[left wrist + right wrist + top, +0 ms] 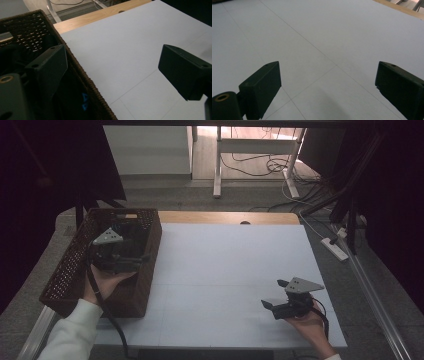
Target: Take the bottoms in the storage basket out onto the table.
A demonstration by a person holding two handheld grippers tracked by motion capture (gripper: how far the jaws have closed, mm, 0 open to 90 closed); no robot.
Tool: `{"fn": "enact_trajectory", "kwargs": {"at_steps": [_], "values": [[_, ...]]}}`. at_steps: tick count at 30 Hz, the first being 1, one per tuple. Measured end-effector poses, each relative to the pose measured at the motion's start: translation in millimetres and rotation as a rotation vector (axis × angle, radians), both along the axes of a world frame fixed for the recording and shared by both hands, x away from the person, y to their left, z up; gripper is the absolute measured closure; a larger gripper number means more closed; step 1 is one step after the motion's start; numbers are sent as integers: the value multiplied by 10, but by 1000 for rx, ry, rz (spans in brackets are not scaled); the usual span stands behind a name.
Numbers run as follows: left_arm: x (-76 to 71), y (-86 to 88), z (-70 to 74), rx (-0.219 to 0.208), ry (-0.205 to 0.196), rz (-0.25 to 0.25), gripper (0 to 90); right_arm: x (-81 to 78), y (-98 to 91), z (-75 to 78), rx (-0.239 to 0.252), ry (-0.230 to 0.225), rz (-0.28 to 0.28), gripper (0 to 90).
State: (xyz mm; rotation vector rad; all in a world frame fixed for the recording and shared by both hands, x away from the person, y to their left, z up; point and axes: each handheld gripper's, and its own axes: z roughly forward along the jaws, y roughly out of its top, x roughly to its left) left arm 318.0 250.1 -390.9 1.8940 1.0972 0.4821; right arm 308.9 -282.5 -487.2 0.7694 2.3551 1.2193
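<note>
A dark woven basket (pixel 65 275) stands at the left end of the table. A hand holds my left gripper (pixel 140 252) over it, beside its right wall. In the left gripper view this gripper (pixel 112 57) is open: one jaw hangs inside the basket (pixel 82 80), the other over the white board (pixel 130 37), with the wall running between them. Dark contents with a small blue mark (pixel 84 102) lie in the basket; I cannot tell what they are. My right gripper (pixel 274 294) is held low over the board's near right corner. It is open (pixel 328 67) with only bare board (pixel 324 30) between its jaws.
The white board (pixel 225 265) covers most of the wooden table (pixel 225 217). Beyond the table stand the white legs of another desk (pixel 217 165) among loose cables. A power strip (pixel 334 248) lies on the floor to the right.
</note>
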Motion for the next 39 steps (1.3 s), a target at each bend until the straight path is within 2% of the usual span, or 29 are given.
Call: {"fn": "enact_trajectory", "kwargs": {"at_steps": [13,39], "values": [[158,82,-7,15,21,36,93,5,10,-16,-8,4,1,66],[455,283,-68,-8,62,92,92,16,18,-55,-26,19,-1,65]]}}
